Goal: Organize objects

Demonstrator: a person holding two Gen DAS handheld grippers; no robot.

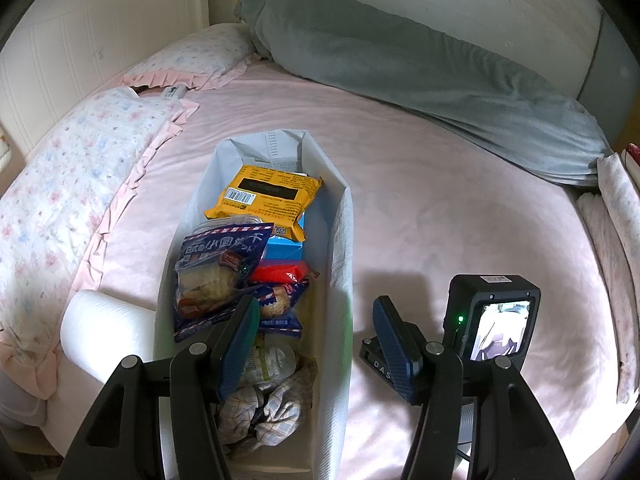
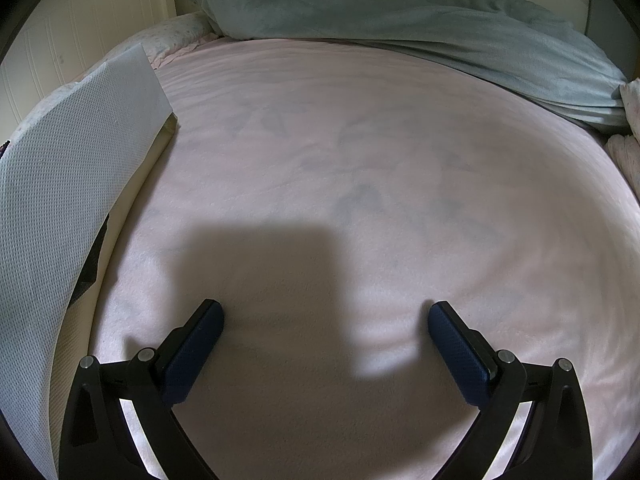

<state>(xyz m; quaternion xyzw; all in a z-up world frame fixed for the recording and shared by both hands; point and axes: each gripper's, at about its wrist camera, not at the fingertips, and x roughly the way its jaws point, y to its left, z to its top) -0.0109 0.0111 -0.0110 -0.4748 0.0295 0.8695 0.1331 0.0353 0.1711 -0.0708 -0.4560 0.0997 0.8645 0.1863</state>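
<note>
A white fabric storage box (image 1: 340, 264) stands on the pink bed. It holds an orange snack pack (image 1: 264, 196), a blue cookie bag (image 1: 216, 276), a red pack (image 1: 284, 272), a light blue box (image 1: 286, 248), a plastic-wrapped item (image 1: 272, 360) and a checked cloth (image 1: 264, 408). My left gripper (image 1: 316, 316) is open and empty, straddling the box's right wall, its left finger over the contents. My right gripper (image 2: 326, 320) is open and empty, low over the bare pink sheet (image 2: 340, 160), with the box's side wall (image 2: 68, 168) to its left.
The right gripper's camera unit (image 1: 494, 316) sits just right of my left gripper. A white roll (image 1: 108, 324) lies left of the box. Floral pillows (image 1: 72, 184) lie along the left, a grey-green blanket (image 1: 420, 72) along the far side and a white headboard (image 1: 80, 32) behind.
</note>
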